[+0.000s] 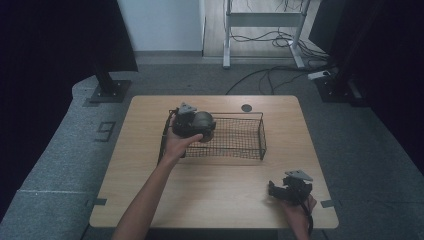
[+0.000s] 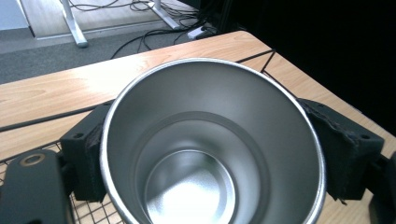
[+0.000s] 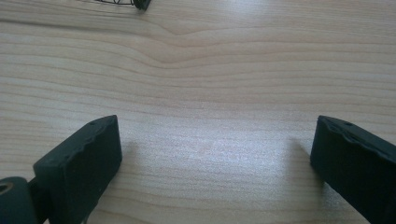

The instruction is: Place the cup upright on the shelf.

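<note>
Left gripper [image 2: 205,158]: jaws clamped on opposite walls of a stainless steel cup [image 2: 210,144], mouth facing the camera, inside empty. From the high view the cup [image 1: 204,123] hangs at the left end of the wire basket [image 1: 261,135], probably just above its rim; contact with the mesh is hard to judge. Right gripper [image 3: 215,158]: jaws wide apart, nothing between them, low over bare wooden table [image 3: 201,70] at its near right corner, well apart from the basket.

Step in hand, judged: placing the cup into the basket. Next move calls for lowering past the rim before releasing.
</note>
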{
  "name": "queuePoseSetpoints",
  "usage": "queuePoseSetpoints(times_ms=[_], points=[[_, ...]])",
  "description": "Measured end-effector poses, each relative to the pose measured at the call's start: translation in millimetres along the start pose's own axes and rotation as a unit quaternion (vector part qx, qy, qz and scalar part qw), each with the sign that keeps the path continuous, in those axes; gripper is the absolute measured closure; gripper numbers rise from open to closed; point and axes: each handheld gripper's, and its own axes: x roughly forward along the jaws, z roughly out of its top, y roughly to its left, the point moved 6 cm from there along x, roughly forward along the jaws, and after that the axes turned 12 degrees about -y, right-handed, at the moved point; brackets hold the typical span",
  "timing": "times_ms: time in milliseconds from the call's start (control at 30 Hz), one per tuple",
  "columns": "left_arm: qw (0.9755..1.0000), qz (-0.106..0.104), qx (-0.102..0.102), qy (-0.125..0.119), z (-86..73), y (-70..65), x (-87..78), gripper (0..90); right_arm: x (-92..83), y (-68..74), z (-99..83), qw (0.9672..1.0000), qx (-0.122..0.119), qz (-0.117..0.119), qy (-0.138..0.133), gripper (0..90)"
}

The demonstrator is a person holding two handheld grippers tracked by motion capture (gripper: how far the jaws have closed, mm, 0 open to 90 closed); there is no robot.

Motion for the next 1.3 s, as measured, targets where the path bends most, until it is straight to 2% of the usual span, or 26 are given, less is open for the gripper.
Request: queuePoseSetpoints(times_ms=[233, 500, 733, 1300], points=[[1.0000, 0.004, 0.002, 0.008, -1.3, 7.9, 13.6, 14.5, 0.6, -0.6, 0.5, 1.0000, 0.001, -0.001, -0.001, 2.3], [0.9997, 0.005, -0.009, 0.021, -9.6, 14.3, 25.6, 14.5, 0.8, -0.8, 0.7, 1.0000, 0.001, -0.001, -0.001, 2.5], [0.9994, 0.000, -0.011, 0.034, -22.5, 12.0, 34.2, 14.5, 0.7, -0.8, 0.6, 1.0000, 0.001, -0.001, -0.001, 2.5], [0.9970, 0.017, -0.033, 0.069, -56.1, 27.4, 53.1, 14.5, 0.8, -0.8, 0.7, 1.0000, 0.001, -0.001, -0.001, 2.6]])
